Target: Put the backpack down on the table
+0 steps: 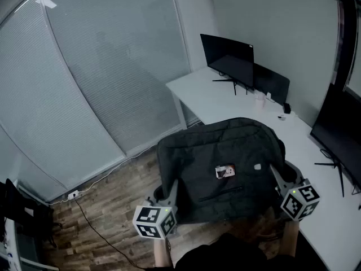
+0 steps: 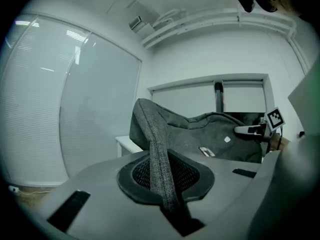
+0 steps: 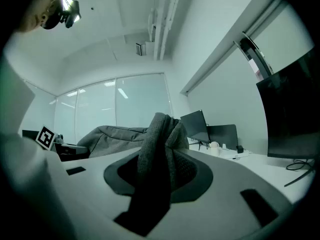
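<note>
Clamping hard with the left gripper (image 1: 169,199) on a thin edge of grey fabric at the left side of the backpack (image 1: 225,168), jaws nearly together on it. Gripping with the right gripper (image 1: 279,176) on a thicker, bunched fold at the bag's right side, jaws standing wider round the wad. Holding the backpack up between the two, broad face toward the head view, long axis running left to right from one gripper to the other, a small label patch (image 1: 224,172) near its middle.

Hanging, by the look of it, over the near corner of the white table (image 1: 197,95): left part above the wooden floor (image 1: 113,208), right part above the tabletop. Judging the table as lying ahead and to the right, so calling for a carry forward and rightward, then a lowering. Right gripper being the nearer to the surface, left one hanging off the table's edge.

Looking outward for room: bare tabletop just beyond the bag, a dark monitor (image 1: 228,55) and small items (image 1: 262,99) well back by the wall, a second monitor (image 1: 341,131) along the right side. Minding the table's left edge above all, a set-down too far left probably letting the bag sag or slide toward the floor.
</note>
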